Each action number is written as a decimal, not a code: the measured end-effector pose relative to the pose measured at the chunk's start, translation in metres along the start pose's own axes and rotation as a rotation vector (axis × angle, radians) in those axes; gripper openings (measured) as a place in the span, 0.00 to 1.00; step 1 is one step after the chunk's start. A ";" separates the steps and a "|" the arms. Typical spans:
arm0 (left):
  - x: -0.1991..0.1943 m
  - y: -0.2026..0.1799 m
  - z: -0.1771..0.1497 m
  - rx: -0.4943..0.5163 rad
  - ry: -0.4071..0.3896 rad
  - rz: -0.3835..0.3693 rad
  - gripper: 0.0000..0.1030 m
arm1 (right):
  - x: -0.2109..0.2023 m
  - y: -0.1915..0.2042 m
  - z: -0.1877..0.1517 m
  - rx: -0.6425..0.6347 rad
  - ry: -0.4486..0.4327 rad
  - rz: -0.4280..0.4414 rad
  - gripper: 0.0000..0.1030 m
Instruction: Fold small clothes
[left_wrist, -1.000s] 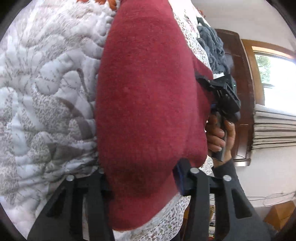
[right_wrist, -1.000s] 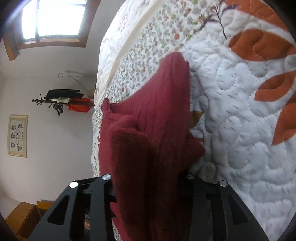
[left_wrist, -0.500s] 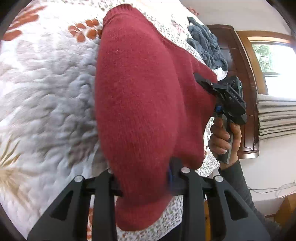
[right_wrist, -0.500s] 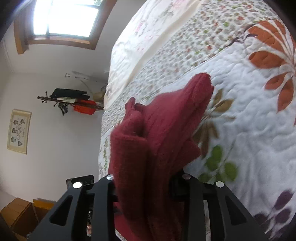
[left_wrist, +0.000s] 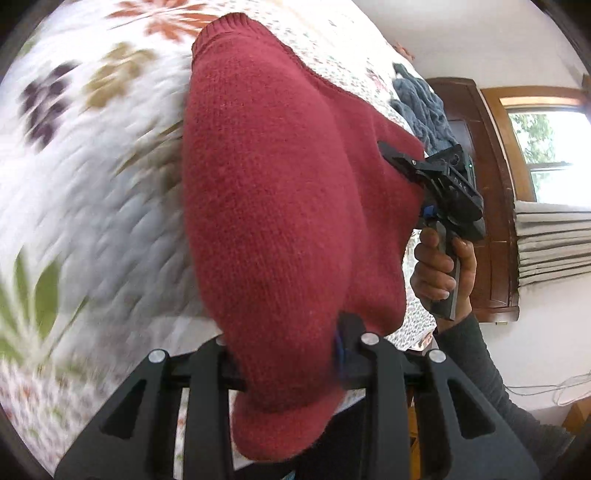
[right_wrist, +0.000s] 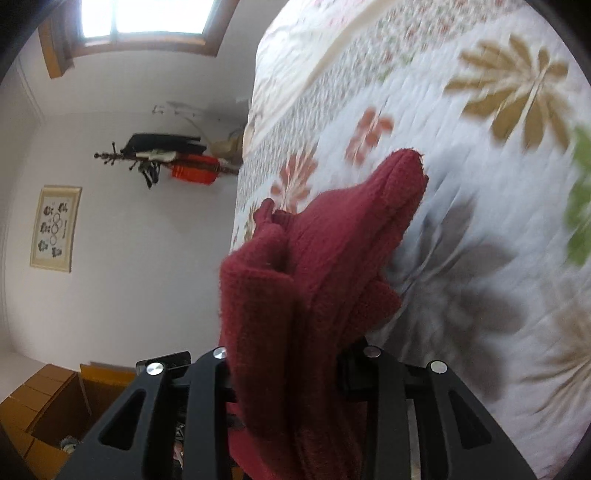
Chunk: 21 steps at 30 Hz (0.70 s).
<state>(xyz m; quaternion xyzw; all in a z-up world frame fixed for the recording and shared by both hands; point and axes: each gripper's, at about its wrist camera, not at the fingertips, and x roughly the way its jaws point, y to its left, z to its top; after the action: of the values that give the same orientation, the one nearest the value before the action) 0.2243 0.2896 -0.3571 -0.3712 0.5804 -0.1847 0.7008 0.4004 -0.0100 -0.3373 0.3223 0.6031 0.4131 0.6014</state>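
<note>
Dark red sweater (left_wrist: 273, 206); white leaf-patterned quilt (right_wrist: 480, 206).

I counted one red sweater (left_wrist: 280, 206), pinched at one end by my left tongs (left_wrist: 284, 354) and at the other by my right tongs (left_wrist: 397, 162), so two tongs in all. One of my hands (left_wrist: 441, 266) showed, with one dark sleeve (left_wrist: 476, 362). There was one quilted bedspread (left_wrist: 92, 155) and one grey-blue knit heap (left_wrist: 421, 107) on it. I saw one window (right_wrist: 147, 18), one framed picture (right_wrist: 55, 227) and one coat rack (right_wrist: 155, 157).
</note>
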 end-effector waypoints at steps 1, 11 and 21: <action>-0.003 0.005 -0.006 -0.008 -0.003 0.003 0.27 | 0.008 0.002 -0.006 0.000 0.012 -0.002 0.31; -0.007 0.081 -0.061 -0.091 0.008 0.046 0.31 | 0.080 -0.019 -0.060 0.066 0.133 -0.053 0.33; -0.060 0.053 -0.077 -0.041 -0.225 0.345 0.73 | 0.010 -0.007 -0.078 0.062 -0.151 -0.240 0.62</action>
<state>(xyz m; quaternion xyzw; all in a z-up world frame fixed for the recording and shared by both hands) 0.1267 0.3424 -0.3589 -0.2986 0.5570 -0.0076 0.7749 0.3235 -0.0134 -0.3531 0.2963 0.6029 0.2938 0.6800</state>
